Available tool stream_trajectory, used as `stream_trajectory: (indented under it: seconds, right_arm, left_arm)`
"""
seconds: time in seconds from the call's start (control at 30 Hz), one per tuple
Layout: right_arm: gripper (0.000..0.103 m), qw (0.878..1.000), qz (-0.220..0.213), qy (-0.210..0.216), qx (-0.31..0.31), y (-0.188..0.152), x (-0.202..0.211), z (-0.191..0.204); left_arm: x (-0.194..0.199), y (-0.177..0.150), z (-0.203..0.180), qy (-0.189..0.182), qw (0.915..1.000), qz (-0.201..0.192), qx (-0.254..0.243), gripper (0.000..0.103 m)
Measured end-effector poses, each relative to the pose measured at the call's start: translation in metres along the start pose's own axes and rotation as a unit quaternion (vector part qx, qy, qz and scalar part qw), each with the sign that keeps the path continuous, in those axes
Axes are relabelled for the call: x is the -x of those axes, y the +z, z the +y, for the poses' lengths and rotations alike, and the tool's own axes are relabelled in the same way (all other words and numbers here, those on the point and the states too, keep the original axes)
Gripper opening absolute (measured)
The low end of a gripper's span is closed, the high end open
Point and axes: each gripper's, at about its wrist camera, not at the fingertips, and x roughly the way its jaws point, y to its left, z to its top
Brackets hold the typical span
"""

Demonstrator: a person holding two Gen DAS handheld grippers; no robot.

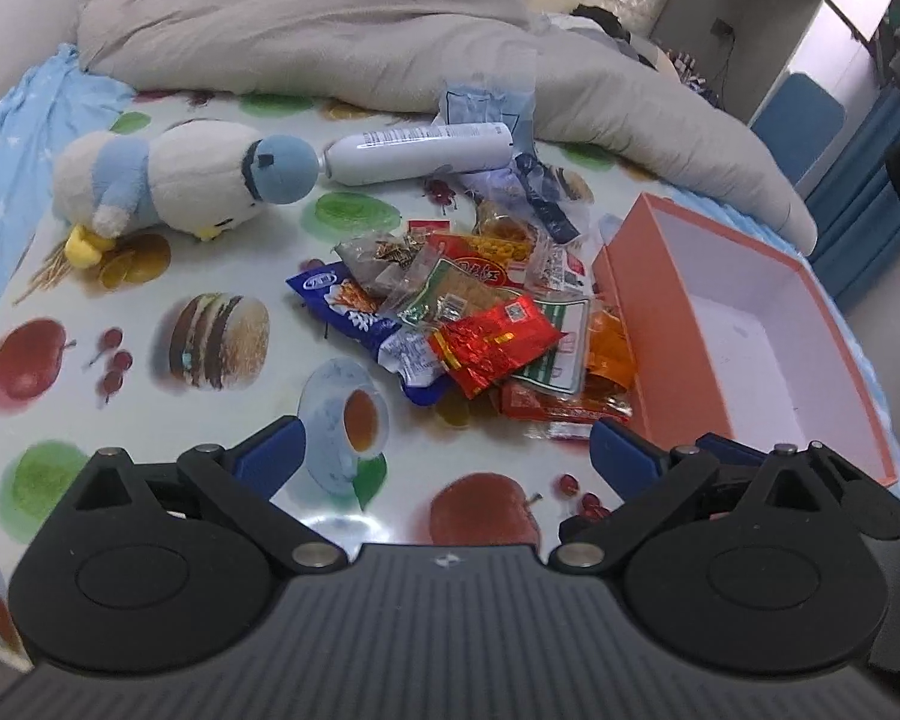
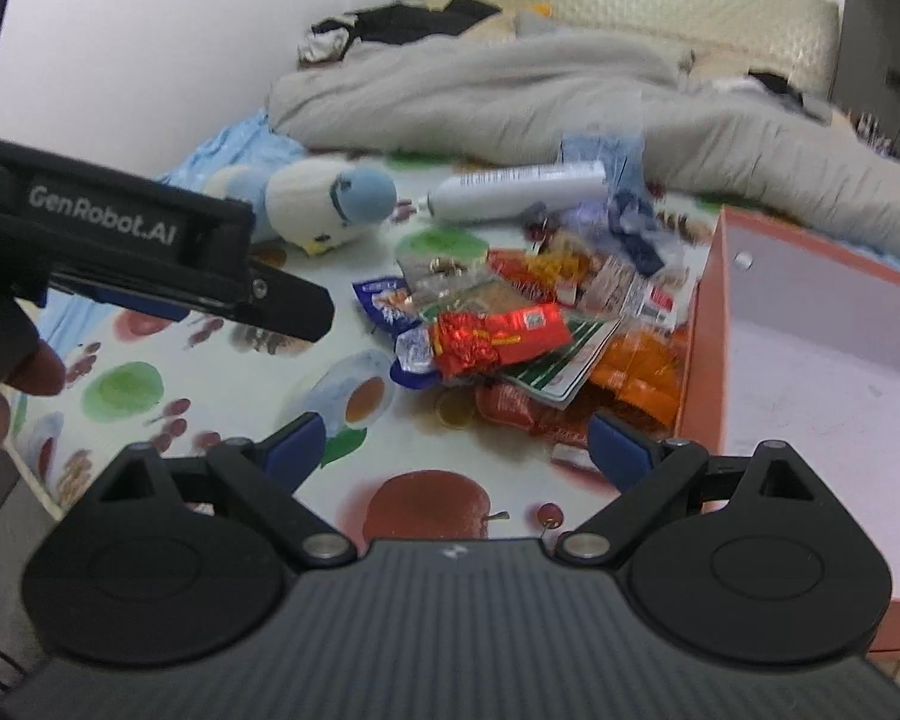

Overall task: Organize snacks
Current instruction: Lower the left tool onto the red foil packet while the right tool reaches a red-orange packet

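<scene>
The left gripper [image 1: 447, 456] and the right gripper [image 2: 453, 447] both hang above the near edge of the bench [image 1: 150, 420] with their blue fingers spread wide apart and nothing between them. Behind the bench lies a bed with a rumpled grey blanket [image 1: 330, 30]. The food-print cloth covers the bench. At the right stands an open pink box [image 1: 750, 324], white inside and holding nothing. Just left of it, touching its wall, sits the heap of snack packets [image 1: 480, 312], a red foil packet [image 1: 495, 342] on top. Farther back lie a plush penguin [image 1: 168, 186] and a white bottle [image 1: 420, 153] on its side.
</scene>
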Motion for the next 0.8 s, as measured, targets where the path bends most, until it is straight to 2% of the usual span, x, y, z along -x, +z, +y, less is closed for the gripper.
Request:
stream_trajectory:
  seconds: [0.1, 0.17, 0.3, 0.43, 0.6, 0.73, 0.8]
  right_arm:
    - [0.090, 1.000, 0.011, 0.001, -0.005, 0.001, -0.019, -0.005]
    - [0.077, 1.000, 0.025, -0.002, -0.001, 0.001, -0.034, -0.007]
    - [0.076, 0.999, 0.039, -0.007, 0.004, -0.001, -0.062, -0.011]
    - [0.074, 0.999, 0.051, -0.015, 0.009, -0.004, -0.088, -0.014]
    - [0.074, 0.998, 0.064, -0.016, 0.000, -0.006, -0.117, -0.023]
    - [0.073, 0.998, 0.061, -0.017, -0.002, -0.008, -0.128, -0.027]
    - [0.071, 0.998, 0.053, -0.017, 0.002, -0.008, -0.130, -0.027]
  left_arm:
    - [-0.022, 0.008, 0.003, -0.007, 0.9999, 0.012, -0.006, 0.098]
    - [-0.039, 0.013, 0.005, -0.010, 0.9997, 0.020, -0.013, 0.092]
    - [-0.073, 0.025, 0.002, -0.008, 0.9979, 0.030, -0.056, 0.083]
    - [-0.100, 0.034, -0.004, -0.030, 0.9943, 0.039, -0.095, 0.082]
    - [-0.133, 0.042, -0.015, -0.038, 0.9864, 0.048, -0.152, 0.082]
    - [-0.148, 0.046, -0.019, -0.062, 0.9805, 0.052, -0.179, 0.082]
    - [-0.154, 0.045, -0.024, -0.057, 0.9773, 0.052, -0.197, 0.081]
